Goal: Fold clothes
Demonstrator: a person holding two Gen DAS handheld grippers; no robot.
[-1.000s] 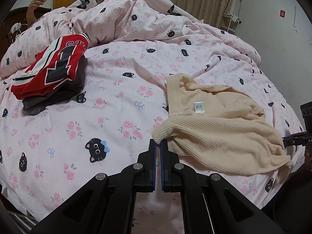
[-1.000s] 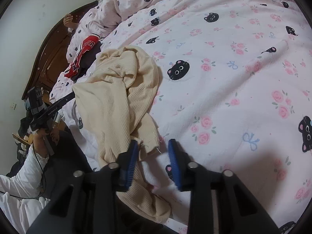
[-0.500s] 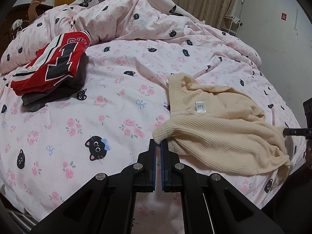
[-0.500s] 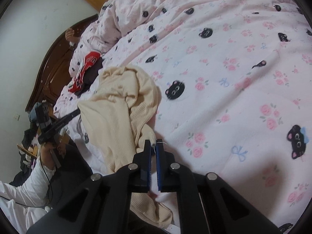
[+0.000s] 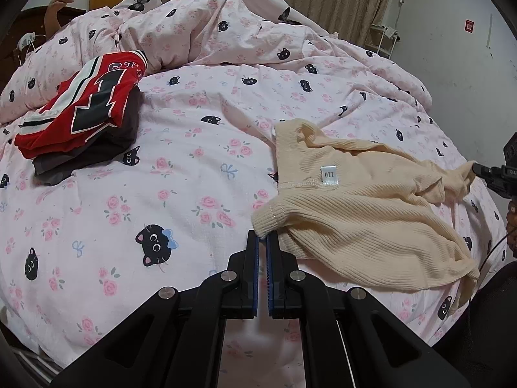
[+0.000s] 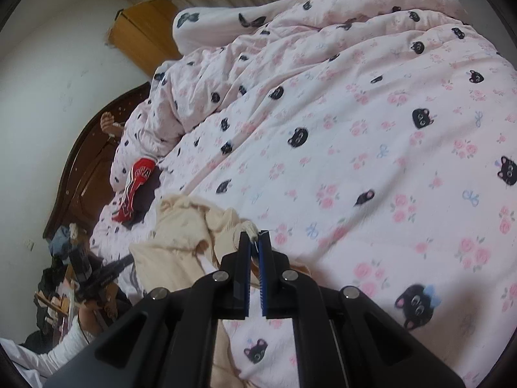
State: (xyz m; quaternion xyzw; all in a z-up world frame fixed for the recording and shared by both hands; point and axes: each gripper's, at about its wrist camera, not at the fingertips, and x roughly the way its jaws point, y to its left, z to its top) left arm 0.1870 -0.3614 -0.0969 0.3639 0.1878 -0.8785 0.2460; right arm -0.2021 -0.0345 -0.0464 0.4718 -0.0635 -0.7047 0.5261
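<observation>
A cream ribbed sweater (image 5: 365,213) lies crumpled on the pink cat-print bedspread (image 5: 181,194), its white size tag facing up. My left gripper (image 5: 262,237) is shut on the sweater's cuff at the near left corner. In the right wrist view my right gripper (image 6: 255,237) is shut on another edge of the cream sweater (image 6: 181,239), lifting it off the bed. From the left wrist view the right gripper (image 5: 476,169) shows at the far right, pinching the stretched fabric.
A folded red jersey (image 5: 80,110) rests on dark folded clothes (image 5: 97,152) at the left. A bunched duvet (image 5: 226,32) fills the back. A person's hand (image 5: 59,3) shows by the dark wooden headboard (image 6: 84,174). A white wall (image 5: 468,64) stands to the right.
My right gripper closed on the sweater's edge and has raised it, pulling the fabric taut to the right. The left gripper stayed shut on the cuff.
</observation>
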